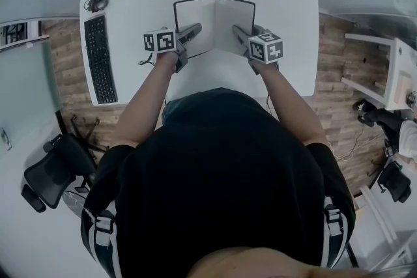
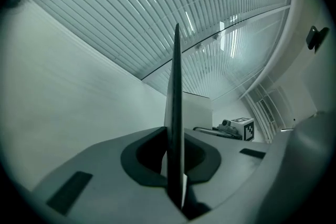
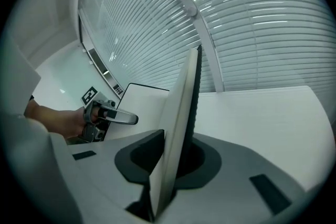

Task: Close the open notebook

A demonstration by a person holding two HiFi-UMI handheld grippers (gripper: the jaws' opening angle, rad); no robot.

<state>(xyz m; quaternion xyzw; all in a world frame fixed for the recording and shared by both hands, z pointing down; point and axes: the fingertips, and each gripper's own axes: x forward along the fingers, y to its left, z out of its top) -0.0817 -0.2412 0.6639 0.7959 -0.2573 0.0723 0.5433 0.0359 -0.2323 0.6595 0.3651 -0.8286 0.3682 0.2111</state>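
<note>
**Both tools clamped on the open notebook**

The person's black top fills the near part of the head view, and both bare forearms reach forward from it toward the notebook. The notebook lies open on the white bench, its spine pointing away from the person and a dark cover edge framing the pale pages.

The left tool meets the notebook's left half at its near edge. In the left gripper view the jaws are closed on a thin dark sheet that stands edge-on between them, a sliver of white page showing low on its right side.

The right tool meets the right half at its near edge. The right gripper view shows its jaws pressed on a thicker wedge: white pages on the left, dark cover on the right. Beyond that wedge the left half of the notebook shows as a white leaf with a dark rim, and the left tool and the hand holding it sit beside it. From above I cannot tell how far either half is lifted off the bench.

Left of the notebook, a black keyboard lies along the bench's left edge. Further left and nearer the person than the notebook, a black chair stands on the floor.
</note>
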